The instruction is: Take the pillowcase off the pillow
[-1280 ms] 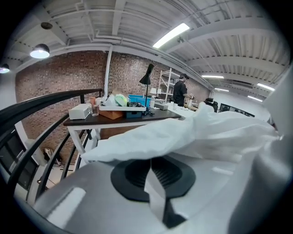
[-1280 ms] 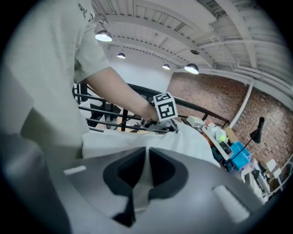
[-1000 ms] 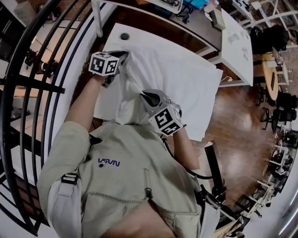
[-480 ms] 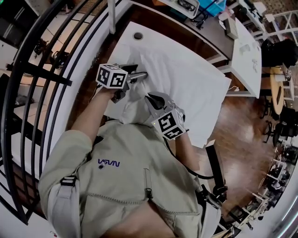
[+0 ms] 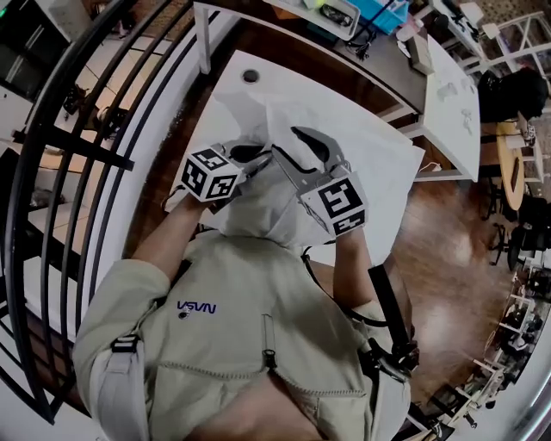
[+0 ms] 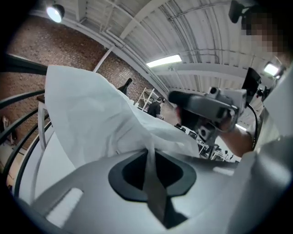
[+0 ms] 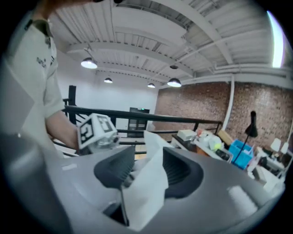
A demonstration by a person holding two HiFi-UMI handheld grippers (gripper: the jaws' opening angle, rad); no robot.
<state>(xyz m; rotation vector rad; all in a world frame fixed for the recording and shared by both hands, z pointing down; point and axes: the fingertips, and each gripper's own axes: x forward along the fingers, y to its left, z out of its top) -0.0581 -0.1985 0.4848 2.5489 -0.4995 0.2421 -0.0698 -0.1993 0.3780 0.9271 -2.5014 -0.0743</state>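
Observation:
The white pillowcase point(image 5: 366, 151) covers the pillow on the white table point(image 5: 225, 79), and its near end is bunched up towards the person's chest. My left gripper point(image 5: 258, 158) is closing, its jaws pinching a thin fold of the pillowcase point(image 6: 91, 114) in the left gripper view point(image 6: 149, 157). My right gripper point(image 5: 287, 140) is just to its right, and its jaws are opening. In the right gripper view point(image 7: 144, 167) a loose flap of pillowcase point(image 7: 149, 183) stands between the spread pads without being pressed.
A black curved railing point(image 5: 77, 129) runs along the left. A second white table point(image 5: 448, 86) stands at the back right, and a cluttered desk with a blue bin point(image 5: 383, 7) at the back. The wooden floor point(image 5: 439, 224) and chairs lie to the right.
The left gripper came nearer the person, opened, and shut again on the fabric. The right gripper rose and its jaws spread. The bunched cloth moved towards the person.

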